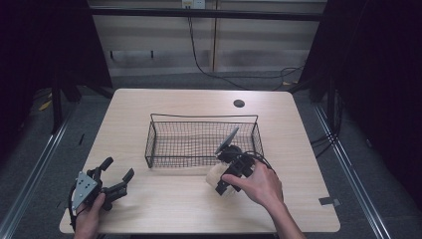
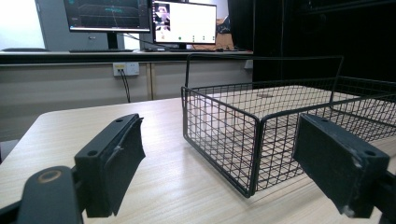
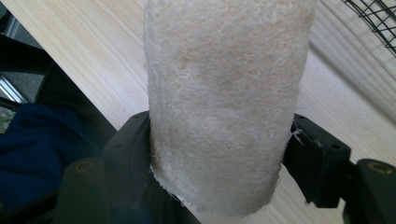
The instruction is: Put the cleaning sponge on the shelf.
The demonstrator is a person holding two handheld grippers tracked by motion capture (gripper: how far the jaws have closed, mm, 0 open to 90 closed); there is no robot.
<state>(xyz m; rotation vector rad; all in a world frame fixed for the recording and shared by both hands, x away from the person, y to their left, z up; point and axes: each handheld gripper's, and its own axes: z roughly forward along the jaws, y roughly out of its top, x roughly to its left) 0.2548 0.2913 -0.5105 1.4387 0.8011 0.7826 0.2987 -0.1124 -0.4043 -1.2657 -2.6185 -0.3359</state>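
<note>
A pale, fibrous loofah pad (image 3: pixel 224 102) sits between the jaws of my right gripper (image 3: pixel 219 154), which press on both of its sides. In the high view that right gripper (image 1: pixel 224 181) is just in front of the black wire basket (image 1: pixel 149 149), near its right front corner, with the loofah pad (image 1: pixel 215 175) showing pale under it. My left gripper (image 1: pixel 115 175) rests near the table's front left corner with its jaws spread wide and nothing between them. The left gripper view looks at the wire basket (image 2: pixel 252 154) from close by, past both black jaws.
The wooden table (image 1: pixel 169 204) has a dark round hole (image 1: pixel 239 103) at the back right. A small dark tape mark (image 1: pixel 329 201) lies at the front right edge. Monitors (image 2: pixel 140 18) stand on a desk beyond the table.
</note>
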